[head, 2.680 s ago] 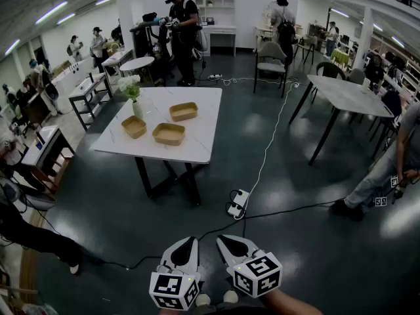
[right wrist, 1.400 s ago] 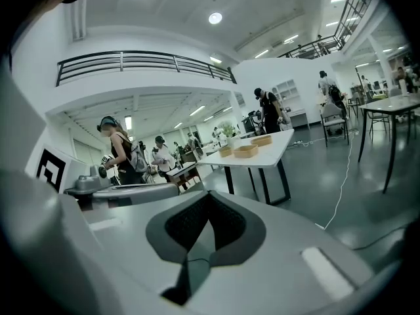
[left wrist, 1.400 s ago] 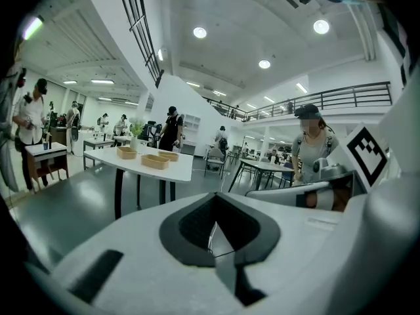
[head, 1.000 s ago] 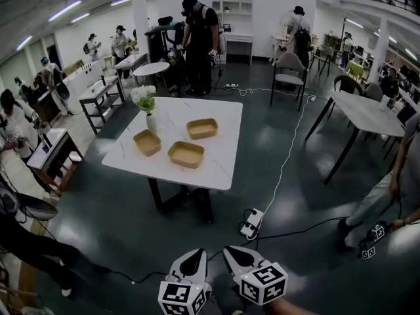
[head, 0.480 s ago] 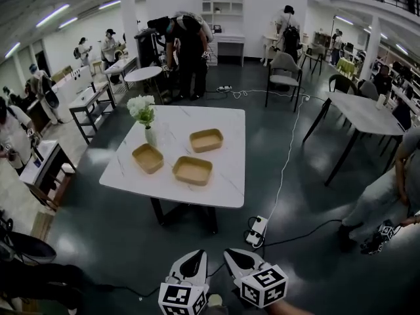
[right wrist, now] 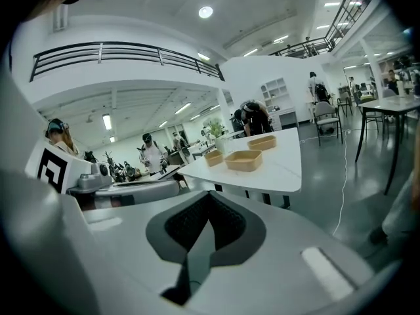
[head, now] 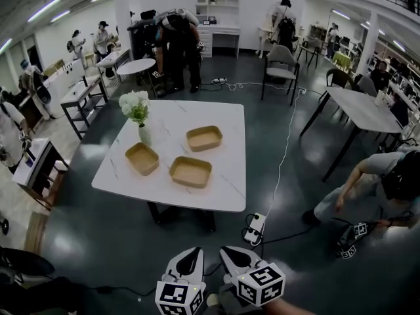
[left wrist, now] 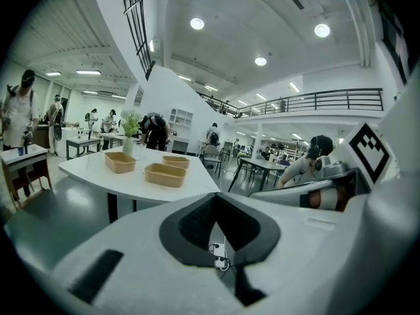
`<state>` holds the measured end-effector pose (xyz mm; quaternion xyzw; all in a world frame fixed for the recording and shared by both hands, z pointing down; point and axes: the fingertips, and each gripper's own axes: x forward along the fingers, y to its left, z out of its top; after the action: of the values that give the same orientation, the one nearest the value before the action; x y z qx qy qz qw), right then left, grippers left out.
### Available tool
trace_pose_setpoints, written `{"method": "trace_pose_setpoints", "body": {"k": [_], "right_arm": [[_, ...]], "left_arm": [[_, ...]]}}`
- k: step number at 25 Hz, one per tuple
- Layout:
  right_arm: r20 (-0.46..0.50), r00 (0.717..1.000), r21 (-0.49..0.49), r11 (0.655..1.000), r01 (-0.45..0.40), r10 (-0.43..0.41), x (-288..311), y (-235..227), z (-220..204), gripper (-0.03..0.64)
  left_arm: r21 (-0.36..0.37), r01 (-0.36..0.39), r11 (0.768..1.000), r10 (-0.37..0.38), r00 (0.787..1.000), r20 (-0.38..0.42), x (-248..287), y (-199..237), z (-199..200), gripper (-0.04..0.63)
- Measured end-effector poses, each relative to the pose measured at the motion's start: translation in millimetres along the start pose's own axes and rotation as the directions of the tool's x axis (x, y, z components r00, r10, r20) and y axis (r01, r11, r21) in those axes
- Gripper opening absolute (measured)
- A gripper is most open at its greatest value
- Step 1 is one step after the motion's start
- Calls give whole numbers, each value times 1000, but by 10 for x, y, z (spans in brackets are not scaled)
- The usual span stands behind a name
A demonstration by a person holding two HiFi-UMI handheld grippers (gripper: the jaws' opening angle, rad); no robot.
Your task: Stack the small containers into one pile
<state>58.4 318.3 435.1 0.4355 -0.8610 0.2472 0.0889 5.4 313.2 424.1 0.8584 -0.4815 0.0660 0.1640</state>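
1. Your left gripper (head: 192, 253): jaws together, nothing between them.
2. Your right gripper (head: 226, 251): jaws together too, empty, just beside the left one at its 3 o'clock.
3. Power strip (head: 254, 227) lies on the floor at 1 o'clock from the grippers.
4. White table (head: 226, 176) is at 12 o'clock, well apart from both grippers.
5. Three small containers sit on it unstacked and apart: near container (head: 191, 171), left container (head: 142, 158), far container (head: 204, 138).
6. Flower vase (head: 144, 134) is at 12 o'clock of the left container.

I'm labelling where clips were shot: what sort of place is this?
Probably a large open indoor workspace, perhaps a lab or canteen-like hall: scattered tables such as the white table and grey table, a railed mezzanine overhead, and many people working at benches.
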Motion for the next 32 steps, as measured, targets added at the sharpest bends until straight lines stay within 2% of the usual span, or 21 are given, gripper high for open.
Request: {"method": "trace_pose_setpoints", "body": {"k": [16, 23, 32], "right_arm": [[-1, 997, -40, 996, -73, 73, 664, -775, 769, -3], [-16, 992, -57, 991, -124, 123, 843, -988, 902, -3], [-29, 987, -79, 984, -163, 161, 1039, -1091, 1035, -2]], "left_arm": [[-14, -88, 996, 88, 996, -7, 978, 310, 444, -6], [-16, -143, 990, 143, 990, -6, 1241, 387, 494, -6], [-14, -169, 985, 169, 986, -9, 1434, 461, 557, -6]]}}
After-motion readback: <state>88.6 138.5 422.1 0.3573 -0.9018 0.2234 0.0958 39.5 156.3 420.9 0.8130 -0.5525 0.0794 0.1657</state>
